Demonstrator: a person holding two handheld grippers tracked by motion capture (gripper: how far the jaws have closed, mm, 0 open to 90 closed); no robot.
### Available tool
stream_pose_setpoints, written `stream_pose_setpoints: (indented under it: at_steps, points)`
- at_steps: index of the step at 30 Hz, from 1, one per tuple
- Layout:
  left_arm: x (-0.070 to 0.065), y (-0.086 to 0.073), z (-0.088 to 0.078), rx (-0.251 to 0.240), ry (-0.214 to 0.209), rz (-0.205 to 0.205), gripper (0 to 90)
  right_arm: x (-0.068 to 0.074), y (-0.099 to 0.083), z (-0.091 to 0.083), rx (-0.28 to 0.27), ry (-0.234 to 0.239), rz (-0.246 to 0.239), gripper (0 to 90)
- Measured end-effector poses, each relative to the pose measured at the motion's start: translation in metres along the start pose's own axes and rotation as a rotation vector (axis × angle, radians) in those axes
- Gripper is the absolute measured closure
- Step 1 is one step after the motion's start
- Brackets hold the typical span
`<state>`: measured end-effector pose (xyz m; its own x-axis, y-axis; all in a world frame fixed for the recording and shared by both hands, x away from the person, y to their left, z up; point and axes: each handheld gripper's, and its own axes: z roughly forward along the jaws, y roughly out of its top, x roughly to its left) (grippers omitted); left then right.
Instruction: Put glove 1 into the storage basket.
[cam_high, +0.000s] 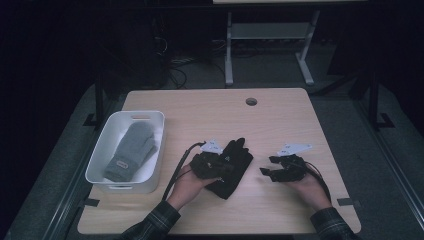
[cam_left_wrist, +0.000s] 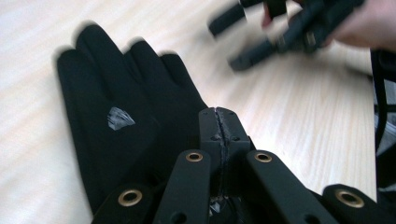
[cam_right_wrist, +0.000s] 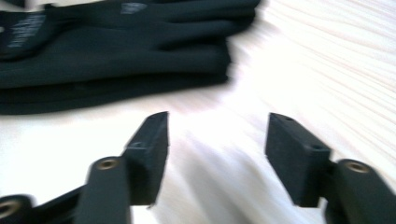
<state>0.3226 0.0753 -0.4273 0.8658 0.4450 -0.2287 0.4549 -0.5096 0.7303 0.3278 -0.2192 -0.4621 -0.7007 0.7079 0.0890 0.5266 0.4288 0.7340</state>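
Observation:
A black glove (cam_high: 234, 162) lies flat near the middle of the wooden table, fingers pointing away from the person; it also shows in the left gripper view (cam_left_wrist: 116, 107) and the right gripper view (cam_right_wrist: 116, 51). My left gripper (cam_high: 223, 168) rests over the glove's palm side, its jaws pressed together (cam_left_wrist: 219, 125) with no fabric visible between them. My right gripper (cam_high: 265, 172) hovers over bare table to the right of the glove, pointing toward it. It is open (cam_right_wrist: 217, 135) with nothing between the jaws, and it appears blurred in the left gripper view (cam_left_wrist: 261, 37).
A white bin (cam_high: 100, 150) stands at the table's left side with a grey mitten (cam_high: 131, 150) inside. A cable hole (cam_high: 251, 101) sits near the far edge. Bare wood (cam_high: 280, 125) lies behind and right of the glove.

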Motion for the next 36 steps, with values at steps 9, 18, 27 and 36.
stream_pose_setpoints:
  at_steps: [9, 18, 27, 36]
  points:
    - [-0.012, -0.009, 0.022, 0.073, -0.036, 0.020, 89.0, -0.031, -0.015, -0.004, 0.021, -0.093, 0.080, 17.8]
    - [-0.006, -0.020, 0.012, 0.120, -0.024, 0.003, 89.0, -0.032, -0.018, 0.002, 0.038, -0.135, 0.048, 14.3]
    - [0.005, -0.034, -0.011, 0.142, 0.019, -0.013, 89.0, -0.033, -0.018, 0.004, 0.030, -0.143, 0.060, 12.8]
    - [0.012, -0.042, -0.027, 0.148, 0.059, -0.025, 88.9, -0.033, -0.020, 0.005, 0.017, -0.143, 0.065, 10.4]
